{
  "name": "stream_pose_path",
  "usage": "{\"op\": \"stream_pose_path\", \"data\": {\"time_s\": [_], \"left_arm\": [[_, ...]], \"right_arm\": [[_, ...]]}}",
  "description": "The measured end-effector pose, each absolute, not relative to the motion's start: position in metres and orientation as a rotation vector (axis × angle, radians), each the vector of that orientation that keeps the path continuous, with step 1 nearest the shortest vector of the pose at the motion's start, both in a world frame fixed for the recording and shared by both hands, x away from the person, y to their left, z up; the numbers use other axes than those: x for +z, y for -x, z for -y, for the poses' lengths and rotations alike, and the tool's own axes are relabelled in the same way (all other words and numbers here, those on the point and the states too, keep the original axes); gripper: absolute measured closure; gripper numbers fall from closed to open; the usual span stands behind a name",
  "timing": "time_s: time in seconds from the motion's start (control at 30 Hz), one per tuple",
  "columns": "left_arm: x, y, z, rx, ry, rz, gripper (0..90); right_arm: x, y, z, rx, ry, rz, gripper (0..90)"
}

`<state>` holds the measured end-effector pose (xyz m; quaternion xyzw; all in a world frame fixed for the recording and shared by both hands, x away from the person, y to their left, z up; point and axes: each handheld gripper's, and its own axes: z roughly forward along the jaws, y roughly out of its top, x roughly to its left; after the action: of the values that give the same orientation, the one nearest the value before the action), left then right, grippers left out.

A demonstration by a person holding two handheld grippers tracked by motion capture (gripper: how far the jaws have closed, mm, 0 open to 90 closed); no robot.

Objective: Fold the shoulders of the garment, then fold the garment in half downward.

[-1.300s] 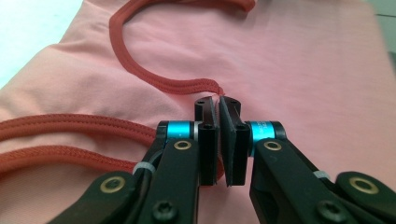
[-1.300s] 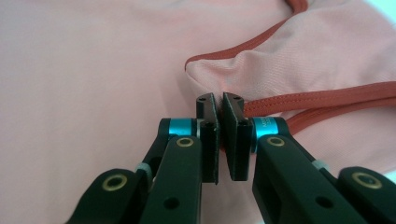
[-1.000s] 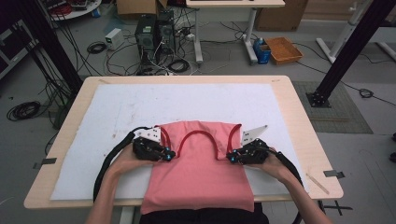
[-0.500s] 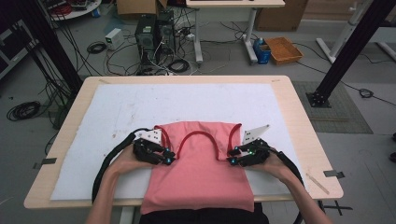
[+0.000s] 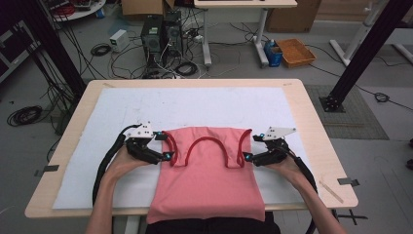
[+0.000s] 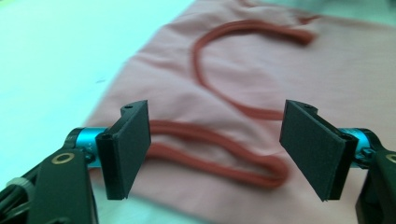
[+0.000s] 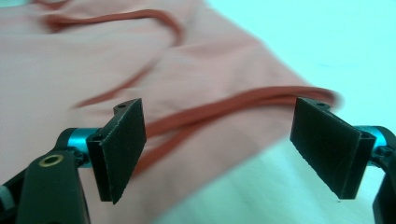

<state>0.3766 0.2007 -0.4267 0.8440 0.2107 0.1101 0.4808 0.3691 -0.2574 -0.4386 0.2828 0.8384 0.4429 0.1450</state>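
1. Tabletop (image 5: 311, 126): pale wood under a white mat (image 5: 195, 105), frame centre.
2. Pink tank top (image 5: 207, 180): flat, lower centre.
3. Left claw (image 5: 167, 156), right claw (image 5: 246, 157): both open beside the armholes.
4. Floor: cables, computer towers (image 5: 160, 34) at the top.

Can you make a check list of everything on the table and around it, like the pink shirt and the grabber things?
Surface: wooden table under a white mat.
Job's things: pink tank top lying flat, hem over the near edge.
Clutter: small stick near the right corner.
Grippers: left gripper and right gripper, jaws open at the armholes.
Cables: black cable trailing from left gripper.
Surroundings: computer towers, orange tray, floor wires.
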Motion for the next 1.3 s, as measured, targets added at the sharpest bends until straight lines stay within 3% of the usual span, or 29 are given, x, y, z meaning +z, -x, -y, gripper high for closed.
{"op": "stream_pose_path", "data": {"time_s": [0.23, 0.5, 1.3], "left_arm": [[-0.432, -0.389, -0.211, 0.385, -2.058, -0.637, 23.7], [-0.442, -0.392, -0.238, 0.452, -1.914, -0.818, 23.7], [-0.449, -0.395, -0.242, 0.471, -1.933, -0.882, 23.9]], "right_arm": [[-0.446, -0.379, 0.278, 1.251, -0.948, -2.292, 18.0], [-0.447, -0.383, 0.284, 1.220, -0.991, -2.249, 18.0], [-0.449, -0.384, 0.281, 1.159, -1.000, -2.249, 18.1]]}}
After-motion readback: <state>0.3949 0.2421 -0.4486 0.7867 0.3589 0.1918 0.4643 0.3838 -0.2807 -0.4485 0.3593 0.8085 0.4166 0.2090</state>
